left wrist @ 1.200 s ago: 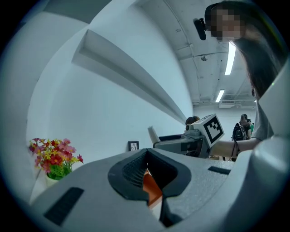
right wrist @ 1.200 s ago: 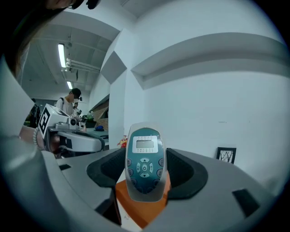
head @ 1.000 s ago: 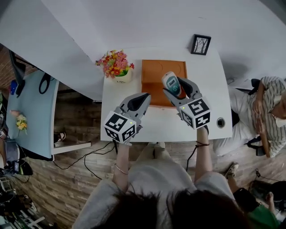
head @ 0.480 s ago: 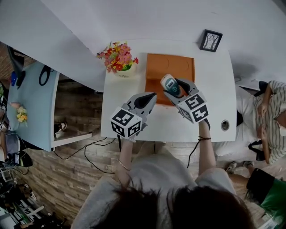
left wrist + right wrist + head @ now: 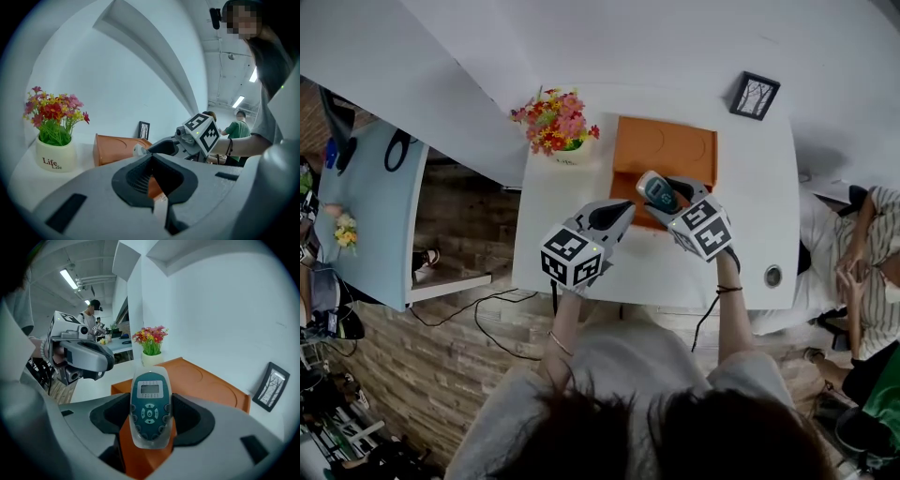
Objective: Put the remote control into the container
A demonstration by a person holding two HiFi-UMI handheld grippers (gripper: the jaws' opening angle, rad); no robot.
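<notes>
A white remote control (image 5: 654, 187) with a teal face and a small screen sits upright between the jaws of my right gripper (image 5: 667, 193), which is shut on it. It hangs over the near edge of the orange container (image 5: 670, 148), a low flat-topped box on the white table. In the right gripper view the remote (image 5: 149, 390) fills the middle, with the container (image 5: 211, 383) just behind it. My left gripper (image 5: 622, 210) is shut with nothing in it, just left of the container's near corner (image 5: 115, 147).
A white pot of red and yellow flowers (image 5: 558, 127) stands left of the container. A small black picture frame (image 5: 755, 96) leans at the back right. The white table (image 5: 750, 234) has a cable hole (image 5: 772, 276) near its front right. A person (image 5: 872, 253) sits at the right.
The right gripper has drifted left and nearer with the remote, from over the container's right part to its near edge. The two grippers are closer together. The left stays shut.
</notes>
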